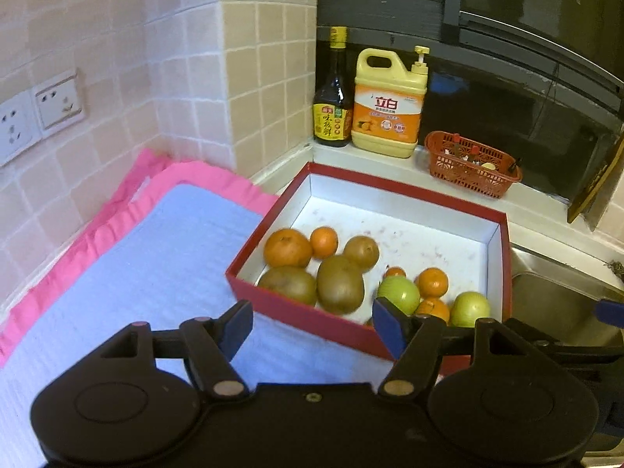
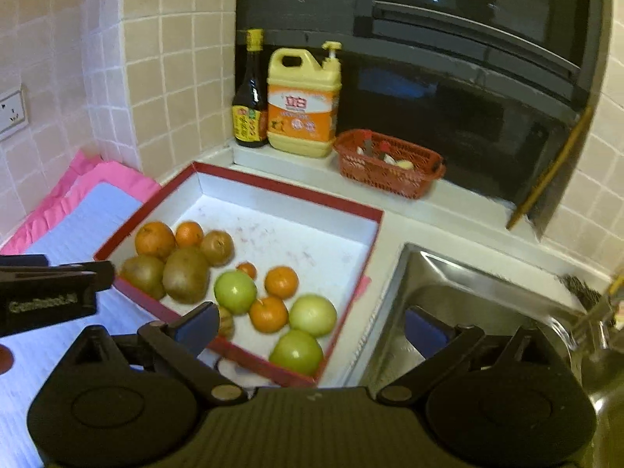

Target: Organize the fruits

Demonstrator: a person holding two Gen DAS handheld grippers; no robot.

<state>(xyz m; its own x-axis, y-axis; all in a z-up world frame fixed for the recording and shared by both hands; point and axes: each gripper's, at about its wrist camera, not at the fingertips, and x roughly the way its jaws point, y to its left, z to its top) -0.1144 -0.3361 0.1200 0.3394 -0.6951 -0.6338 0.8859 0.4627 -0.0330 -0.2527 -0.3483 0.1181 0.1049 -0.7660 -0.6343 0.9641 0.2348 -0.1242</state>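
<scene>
Here both grippers, left (image 1: pixel 312 323) & right (image 2: pixel 312 327), spread; red box (image 2: pixel 273 191) w/ fruit ahead.

Both wrist views close above counter, facing window, sharing red box (image 1: pixel 296 314) of fruit

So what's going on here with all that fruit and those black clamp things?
A person holds a two-finger gripper in each hand over a kitchen counter, sorting fruit. Both the left gripper and right gripper are open and hold nothing. All the fruit sits in a red box: oranges, brown kiwis and green apples. The box lies between a blue mat and the sink. No fruit has been picked up yet.
</scene>
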